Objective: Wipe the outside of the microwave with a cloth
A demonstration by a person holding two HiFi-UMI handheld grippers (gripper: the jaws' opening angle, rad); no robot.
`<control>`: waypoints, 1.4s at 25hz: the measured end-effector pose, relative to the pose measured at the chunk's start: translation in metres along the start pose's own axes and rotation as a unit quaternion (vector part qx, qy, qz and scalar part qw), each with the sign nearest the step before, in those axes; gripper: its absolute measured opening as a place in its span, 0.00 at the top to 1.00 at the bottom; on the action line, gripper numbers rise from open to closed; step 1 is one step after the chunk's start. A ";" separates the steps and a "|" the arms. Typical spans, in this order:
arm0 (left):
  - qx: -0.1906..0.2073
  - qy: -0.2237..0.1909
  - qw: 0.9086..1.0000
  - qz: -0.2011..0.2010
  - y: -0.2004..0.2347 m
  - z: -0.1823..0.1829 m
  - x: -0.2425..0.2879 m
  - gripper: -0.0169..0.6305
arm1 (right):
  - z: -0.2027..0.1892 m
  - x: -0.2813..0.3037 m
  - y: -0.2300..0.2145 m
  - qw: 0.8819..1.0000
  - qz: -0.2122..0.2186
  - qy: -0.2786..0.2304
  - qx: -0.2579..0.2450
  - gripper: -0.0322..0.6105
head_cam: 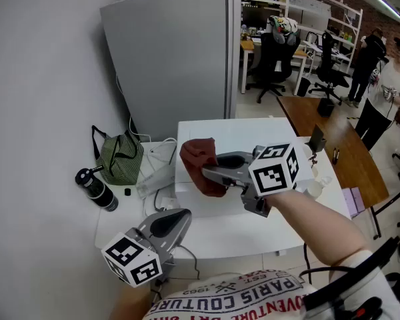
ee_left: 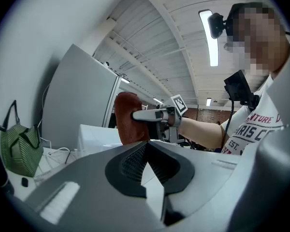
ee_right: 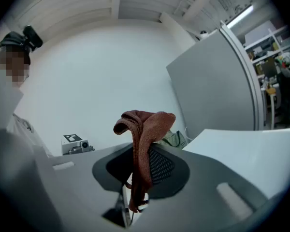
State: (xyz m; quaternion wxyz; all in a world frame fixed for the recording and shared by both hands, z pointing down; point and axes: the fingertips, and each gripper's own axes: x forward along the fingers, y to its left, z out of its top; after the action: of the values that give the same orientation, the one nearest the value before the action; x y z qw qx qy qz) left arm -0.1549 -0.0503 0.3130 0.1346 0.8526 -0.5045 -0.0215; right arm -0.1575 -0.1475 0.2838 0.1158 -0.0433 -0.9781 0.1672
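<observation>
Rust cloth (ee_right: 144,144) between right gripper (ee_right: 135,180) jaws

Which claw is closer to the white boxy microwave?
Right. The right claw holds the rust-red cloth at the white boxy microwave's left edge; the left claw sits off its front-left corner.

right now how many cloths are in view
1. A red-brown cloth is clamped in the right gripper, held over the left part of the white microwave. No other shows, though one could be hidden.

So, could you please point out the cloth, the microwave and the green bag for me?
cloth (head_cam: 199,156): head view, its bunched upper fold.
microwave (head_cam: 253,133): head view, its bare white top.
green bag (head_cam: 120,162): head view, its striped side.
</observation>
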 end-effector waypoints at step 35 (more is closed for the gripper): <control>0.022 -0.024 0.999 -0.002 0.021 0.014 -0.022 0.97 | -0.070 0.011 -0.113 0.947 -0.178 0.268 0.003 0.86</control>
State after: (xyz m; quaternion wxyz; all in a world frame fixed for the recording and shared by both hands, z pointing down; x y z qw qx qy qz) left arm -0.1863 -0.0437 0.3029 0.1037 0.8553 -0.5066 -0.0315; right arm -0.1565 -0.2303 0.3885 0.4017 0.0883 -0.9023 0.1292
